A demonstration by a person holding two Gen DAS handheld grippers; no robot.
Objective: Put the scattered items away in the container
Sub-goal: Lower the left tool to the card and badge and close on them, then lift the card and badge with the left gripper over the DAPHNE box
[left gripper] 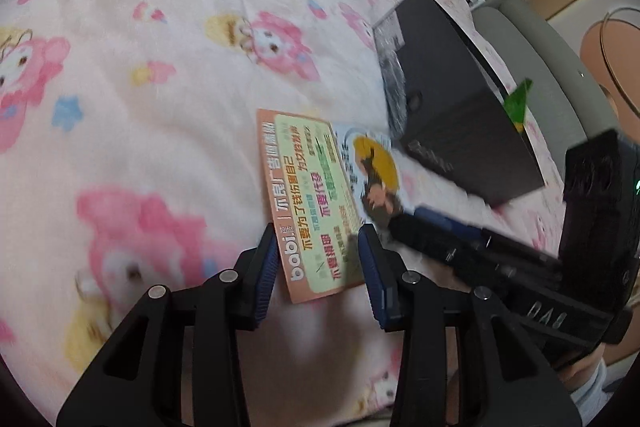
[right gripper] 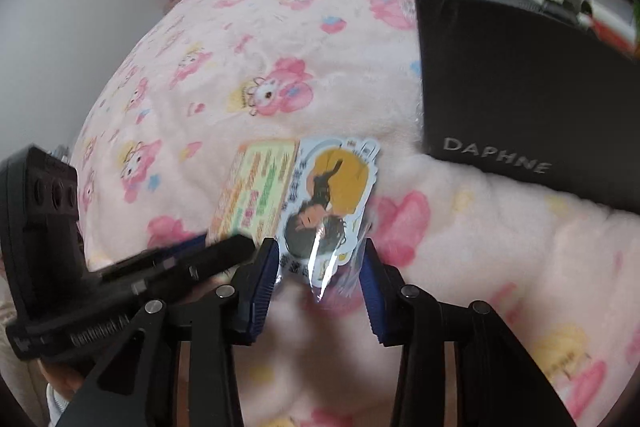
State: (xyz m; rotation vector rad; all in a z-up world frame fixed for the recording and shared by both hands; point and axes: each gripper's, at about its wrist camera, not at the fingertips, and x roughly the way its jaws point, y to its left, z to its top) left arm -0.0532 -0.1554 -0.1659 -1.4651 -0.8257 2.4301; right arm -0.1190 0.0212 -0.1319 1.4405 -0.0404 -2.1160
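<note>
A pink cartoon-print blanket (left gripper: 140, 107) covered the bed, and the black box (right gripper: 520, 87), already holding some items, stood at two o'clock in the right wrist view. The orange card (left gripper: 312, 207) and the character sticker (right gripper: 328, 195) lay side by side, touching. Both the left gripper (left gripper: 318, 267) and right gripper (right gripper: 318, 267) stood apart, empty; each would do best to press into the soft blanket, straddle its flat item's edge, then close.

Both wrist cameras look steeply down, close over the pink cartoon-print blanket (left gripper: 160, 107). Both take in the orange card (left gripper: 312, 203), the character sticker (right gripper: 332, 195) and the black box (right gripper: 520, 87); each sees the other gripper.
</note>
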